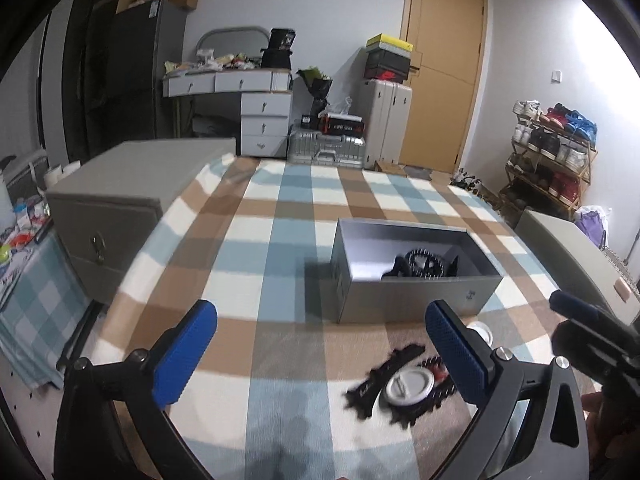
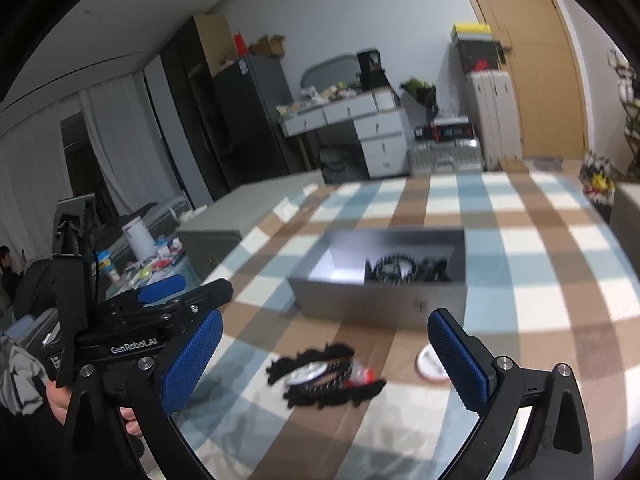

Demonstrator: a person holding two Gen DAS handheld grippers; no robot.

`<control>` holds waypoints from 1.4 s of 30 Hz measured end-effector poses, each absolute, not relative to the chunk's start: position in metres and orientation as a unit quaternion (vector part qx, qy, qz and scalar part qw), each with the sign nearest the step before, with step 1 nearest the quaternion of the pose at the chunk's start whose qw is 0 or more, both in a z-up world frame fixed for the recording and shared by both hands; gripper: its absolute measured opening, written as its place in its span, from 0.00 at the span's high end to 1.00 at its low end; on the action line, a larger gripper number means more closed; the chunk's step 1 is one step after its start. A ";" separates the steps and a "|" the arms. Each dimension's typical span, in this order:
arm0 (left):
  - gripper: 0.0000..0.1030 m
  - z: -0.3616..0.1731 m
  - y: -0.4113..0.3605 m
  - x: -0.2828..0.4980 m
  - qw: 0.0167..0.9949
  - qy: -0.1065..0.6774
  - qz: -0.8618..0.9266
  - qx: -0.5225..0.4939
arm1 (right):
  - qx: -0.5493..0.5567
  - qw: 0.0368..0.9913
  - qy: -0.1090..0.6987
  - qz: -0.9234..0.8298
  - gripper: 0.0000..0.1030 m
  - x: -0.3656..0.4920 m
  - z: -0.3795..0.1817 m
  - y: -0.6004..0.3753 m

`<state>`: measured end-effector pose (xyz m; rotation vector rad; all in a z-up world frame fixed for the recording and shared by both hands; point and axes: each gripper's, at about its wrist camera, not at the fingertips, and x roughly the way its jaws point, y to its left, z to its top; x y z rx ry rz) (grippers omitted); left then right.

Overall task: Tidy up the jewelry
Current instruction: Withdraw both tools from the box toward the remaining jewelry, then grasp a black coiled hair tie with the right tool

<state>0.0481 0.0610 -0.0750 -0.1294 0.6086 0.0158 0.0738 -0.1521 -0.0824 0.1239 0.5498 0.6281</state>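
Observation:
An open grey box (image 1: 416,300) (image 2: 380,300) stands on the checked tablecloth (image 1: 280,240), with black spiky jewelry (image 1: 420,266) (image 2: 400,270) in its right part. Nearer to me lies a black lacy piece (image 1: 384,384) (image 2: 324,376) around a white disc, with something red beside it. A small white round lid (image 1: 482,330) (image 2: 430,364) lies to its right. My left gripper (image 1: 320,352) is open and empty, with the lacy piece low between its blue pads (image 1: 184,354). My right gripper (image 2: 326,360) is open and empty over the same piece. Each gripper shows at the edge of the other's view.
A grey drawer cabinet (image 1: 120,208) stands at the table's left edge and another grey unit (image 1: 568,256) at its right. Beyond are a white desk (image 1: 256,96), suitcases (image 1: 384,120), a shoe rack (image 1: 552,152) and a wooden door (image 1: 444,60). A cluttered low table (image 2: 152,268) sits left.

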 end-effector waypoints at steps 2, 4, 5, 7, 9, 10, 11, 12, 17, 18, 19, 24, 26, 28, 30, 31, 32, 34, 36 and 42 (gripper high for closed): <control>0.01 -0.082 0.063 0.043 0.949 0.307 0.011 -0.068 | 0.059 0.908 0.287 0.300 0.00 0.074 -0.093 -0.148; 0.01 -0.089 0.066 0.039 0.945 0.316 0.014 -0.077 | 0.056 0.904 0.301 0.298 0.00 0.073 -0.101 -0.146; 0.01 -0.094 0.068 0.038 0.943 0.323 0.014 -0.081 | 0.056 0.901 0.309 0.300 0.00 0.073 -0.106 -0.144; 0.01 -0.102 0.071 0.036 0.937 0.338 0.014 -0.087 | 0.056 0.896 0.320 0.303 0.00 0.072 -0.112 -0.142; 0.01 -0.108 0.073 0.035 0.932 0.350 0.012 -0.091 | 0.055 0.892 0.330 0.304 0.00 0.071 -0.118 -0.140; 0.01 -0.112 0.074 0.033 0.930 0.356 0.010 -0.094 | 0.056 0.890 0.336 0.303 0.00 0.072 -0.121 -0.140; 0.01 -0.114 0.074 0.032 0.929 0.358 0.009 -0.095 | 0.057 0.888 0.342 0.303 0.00 0.073 -0.124 -0.139; 0.01 -0.115 0.075 0.030 0.928 0.361 0.009 -0.096 | 0.060 0.885 0.348 0.304 0.00 0.074 -0.126 -0.139; 0.01 -0.119 0.074 0.025 0.925 0.367 0.001 -0.099 | 0.068 0.874 0.367 0.311 0.14 0.080 -0.133 -0.133; 0.01 -0.119 0.074 0.025 0.924 0.369 -0.001 -0.099 | 0.070 0.873 0.370 0.312 0.16 0.082 -0.133 -0.132; 0.01 -0.120 0.074 0.025 0.924 0.370 -0.003 -0.099 | 0.073 0.870 0.373 0.314 0.22 0.084 -0.134 -0.130; 0.01 -0.121 0.074 0.026 0.923 0.373 -0.009 -0.097 | 0.086 0.862 0.392 0.309 0.35 0.092 -0.138 -0.127; 0.01 -0.121 0.073 0.026 0.923 0.374 -0.008 -0.088 | 0.082 0.860 0.399 0.307 0.49 0.095 -0.140 -0.126; 0.01 -0.122 0.072 0.026 0.923 0.376 -0.010 -0.083 | 0.078 0.859 0.406 0.302 0.54 0.096 -0.143 -0.124; 0.01 -0.123 0.072 0.026 0.921 0.379 -0.012 -0.086 | 0.081 0.857 0.411 0.301 0.62 0.097 -0.145 -0.124; 0.01 -0.123 0.073 0.027 0.920 0.381 -0.013 -0.088 | 0.084 0.856 0.414 0.297 0.64 0.097 -0.146 -0.125; 0.01 -0.124 0.073 0.027 0.919 0.383 -0.014 -0.090 | 0.086 0.857 0.416 0.292 0.67 0.098 -0.147 -0.125; 0.01 -0.124 0.073 0.028 0.917 0.388 -0.017 -0.092 | 0.093 0.854 0.423 0.288 0.78 0.100 -0.150 -0.127; 0.01 -0.125 0.072 0.029 0.915 0.392 -0.019 -0.092 | 0.095 0.855 0.421 0.288 0.87 0.099 -0.150 -0.128; 0.01 -0.124 0.071 0.028 0.914 0.394 -0.022 -0.093 | 0.089 0.869 0.386 0.298 0.91 0.089 -0.139 -0.133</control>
